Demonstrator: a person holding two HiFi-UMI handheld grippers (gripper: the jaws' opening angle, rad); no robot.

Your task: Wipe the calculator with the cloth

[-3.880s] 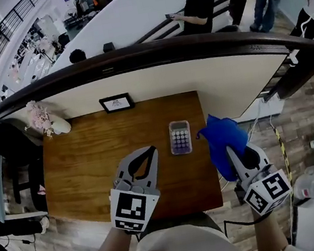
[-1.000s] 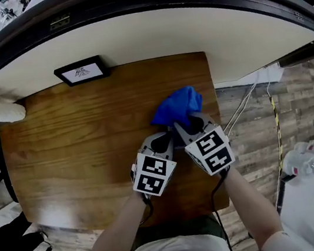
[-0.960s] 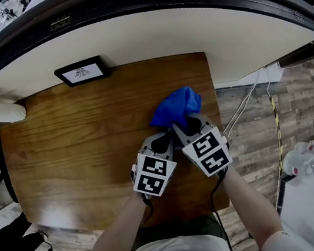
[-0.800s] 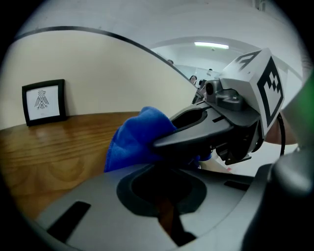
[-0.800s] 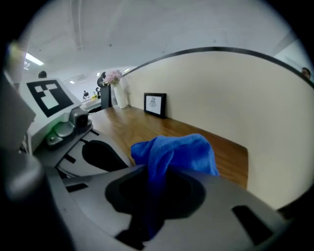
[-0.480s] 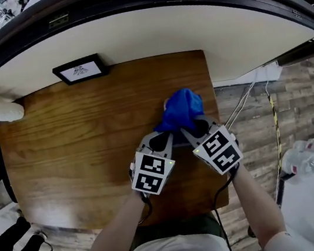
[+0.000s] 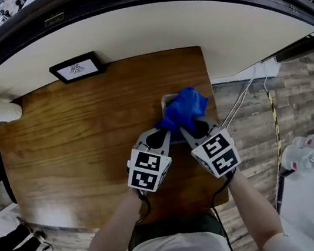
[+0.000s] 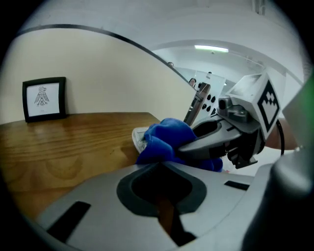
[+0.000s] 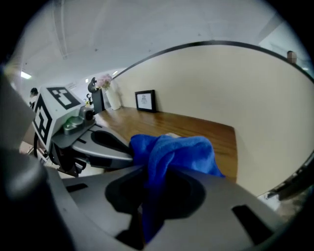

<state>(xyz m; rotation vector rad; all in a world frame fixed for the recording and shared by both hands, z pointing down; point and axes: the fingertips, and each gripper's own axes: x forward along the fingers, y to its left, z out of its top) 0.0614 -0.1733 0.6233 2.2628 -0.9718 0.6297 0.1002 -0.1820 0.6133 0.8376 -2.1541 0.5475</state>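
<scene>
Cloth (image 7: pixel 183 109) over calculator (image 7: pixel 165 100) | right hand-held gripper (image 7: pixel 189 127) clamped on cloth

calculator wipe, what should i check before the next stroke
1. Grip on the cloth: ok, the right gripper has it pinched between its jaws.
2. Contact with the calculator: ok, the cloth covers most of it and only a pale edge shows.
3. Steadying by the left gripper: cannot tell. Its jaws are together at the cloth's near edge, and any contact is hidden.
4. Margin at the table right edge: ok, the cloth lies inside it.
5. Path past the picture frame: ok, it stands far back on the left.
</scene>
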